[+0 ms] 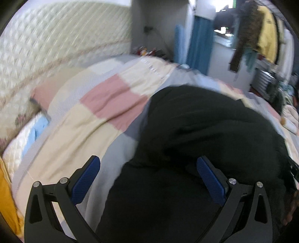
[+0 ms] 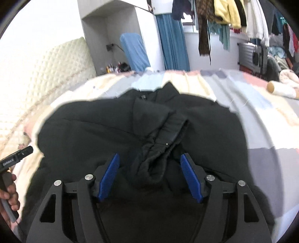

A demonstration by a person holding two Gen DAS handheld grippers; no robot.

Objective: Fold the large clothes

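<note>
The black jacket (image 2: 104,127) lay on the bed (image 2: 261,119) partly gathered, sleeve across its middle, the fold seemingly unfinished, with left gripper (image 1: 147,179) and right gripper (image 2: 150,174) both spread apart, holding nothing.

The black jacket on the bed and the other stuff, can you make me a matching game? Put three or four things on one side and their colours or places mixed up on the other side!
Things:
1. jacket
2. curtain
3. gripper pads
4. yellow top

Colours or places:
A. hanging high up on the rail
B. dark blue, spread apart
C. black, lying on the patchwork bedspread
D. teal blue, at the far wall

Pairs: 1-C, 2-D, 3-B, 4-A
</note>
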